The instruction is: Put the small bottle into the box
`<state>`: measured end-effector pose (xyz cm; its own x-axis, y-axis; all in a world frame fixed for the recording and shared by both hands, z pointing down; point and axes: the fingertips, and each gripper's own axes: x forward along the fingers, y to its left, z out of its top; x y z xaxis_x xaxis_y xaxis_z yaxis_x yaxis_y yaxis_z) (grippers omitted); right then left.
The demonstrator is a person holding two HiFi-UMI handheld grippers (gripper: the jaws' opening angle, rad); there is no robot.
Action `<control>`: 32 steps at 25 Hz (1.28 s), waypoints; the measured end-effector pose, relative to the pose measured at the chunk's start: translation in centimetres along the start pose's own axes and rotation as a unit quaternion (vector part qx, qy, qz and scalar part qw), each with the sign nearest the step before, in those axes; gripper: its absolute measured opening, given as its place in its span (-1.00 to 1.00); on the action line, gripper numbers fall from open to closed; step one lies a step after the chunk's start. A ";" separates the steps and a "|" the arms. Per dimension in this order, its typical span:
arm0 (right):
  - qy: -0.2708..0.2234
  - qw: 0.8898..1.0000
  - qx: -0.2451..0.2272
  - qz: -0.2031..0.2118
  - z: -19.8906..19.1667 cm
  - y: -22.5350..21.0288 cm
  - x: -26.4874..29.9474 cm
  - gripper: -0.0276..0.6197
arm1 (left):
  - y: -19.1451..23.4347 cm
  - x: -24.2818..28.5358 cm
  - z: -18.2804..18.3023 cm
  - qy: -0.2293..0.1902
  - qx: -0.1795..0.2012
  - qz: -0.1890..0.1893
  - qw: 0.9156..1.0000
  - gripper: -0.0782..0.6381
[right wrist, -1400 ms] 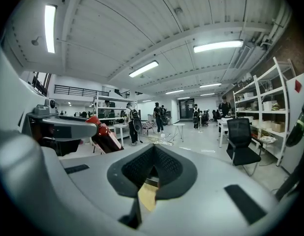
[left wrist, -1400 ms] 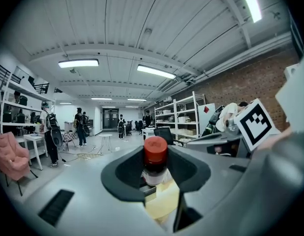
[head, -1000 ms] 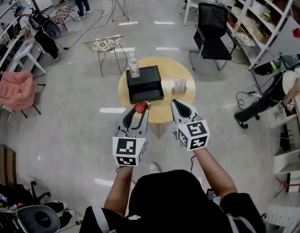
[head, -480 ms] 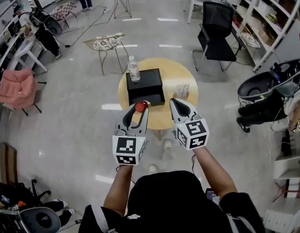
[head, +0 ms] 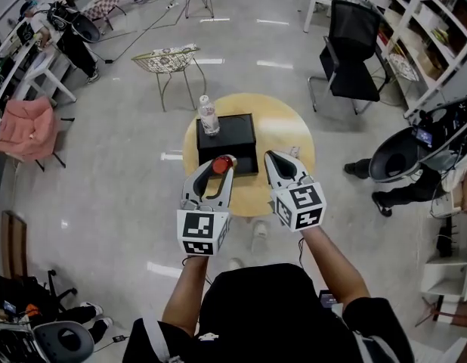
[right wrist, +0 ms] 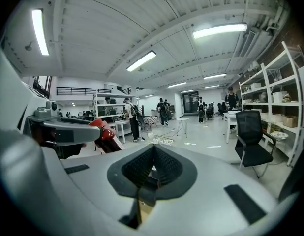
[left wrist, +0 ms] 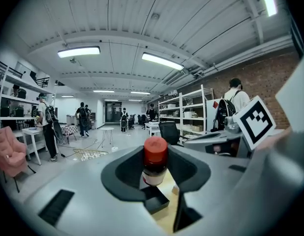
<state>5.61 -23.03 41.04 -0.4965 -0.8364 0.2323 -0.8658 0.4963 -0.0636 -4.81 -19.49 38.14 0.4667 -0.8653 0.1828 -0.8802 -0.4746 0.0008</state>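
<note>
Carry step. Left gripper [head: 217,169] clamped on small bottle [left wrist: 154,162], red cap up, held in air at near side of box [head: 227,136] on table [head: 288,131]. Right gripper [head: 279,163] closed, empty. Next: bring bottle over box, lower, release. Box opening probably nearest part, hard to tell.

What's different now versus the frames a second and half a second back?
The person closed in on the round table: the left gripper, shut on the small bottle, came forward until the bottle's red cap overlaps the near edge of the black box in the head view. Unchanged: that grip, the right gripper shut and empty, the water bottle standing on the box.
</note>
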 end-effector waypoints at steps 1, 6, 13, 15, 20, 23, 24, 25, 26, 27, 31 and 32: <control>0.002 1.000 0.000 0.002 0.0 -0.3 0.6 -0.91 | 0.3 0.6 -0.1 0.003 -0.002 0.002 1.000 -0.37; 0.010 1.000 0.001 0.011 0.2 -1.6 3.4 -0.91 | 1.9 3.0 -0.6 0.013 -0.006 0.009 1.000 -0.37; 0.031 0.999 0.007 0.023 -0.8 -3.4 6.8 -0.91 | 3.3 6.3 -2.1 0.034 -0.020 0.017 0.999 -0.37; 0.038 0.999 0.008 0.028 -1.1 -3.8 7.8 -0.91 | 3.8 7.2 -2.7 0.039 -0.021 0.019 0.999 -0.37; 0.057 0.998 0.007 0.036 -1.9 -4.8 10.4 -0.91 | 5.0 9.3 -4.4 0.060 -0.033 0.025 0.997 -0.37; 0.066 0.997 0.009 0.038 -2.3 -5.6 11.8 -0.91 | 5.5 10.6 -5.4 0.070 -0.041 0.024 0.996 -0.37; 0.069 0.997 0.009 0.040 -2.4 -5.7 12.3 -0.91 | 5.7 11.0 -5.7 0.073 -0.043 0.024 0.996 -0.37; 0.072 0.997 0.009 0.040 -2.6 -5.9 12.8 -0.91 | 6.0 11.4 -6.2 0.077 -0.044 0.024 0.996 -0.37; 0.075 0.996 0.011 0.041 -3.0 -6.0 13.3 -0.91 | 6.3 11.8 -6.7 0.081 -0.047 0.025 0.995 -0.37; 0.080 0.996 0.013 0.042 -3.4 -6.1 13.8 -0.91 | 6.6 12.2 -7.3 0.086 -0.049 0.025 0.995 -0.37; 0.102 0.994 0.022 0.043 -5.5 -6.3 15.7 -0.91 | 7.5 13.6 -10.3 0.109 -0.055 0.022 0.992 -0.37; 0.106 0.993 0.025 0.044 -6.0 -6.4 16.0 -0.91 | 7.6 13.9 -10.9 0.115 -0.056 0.021 0.992 -0.37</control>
<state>3.59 -38.26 50.95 -0.5508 -0.7199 0.4223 -0.8243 0.5487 -0.1396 -5.95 -33.40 51.44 0.4084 -0.8183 0.4045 -0.9087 -0.4066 0.0949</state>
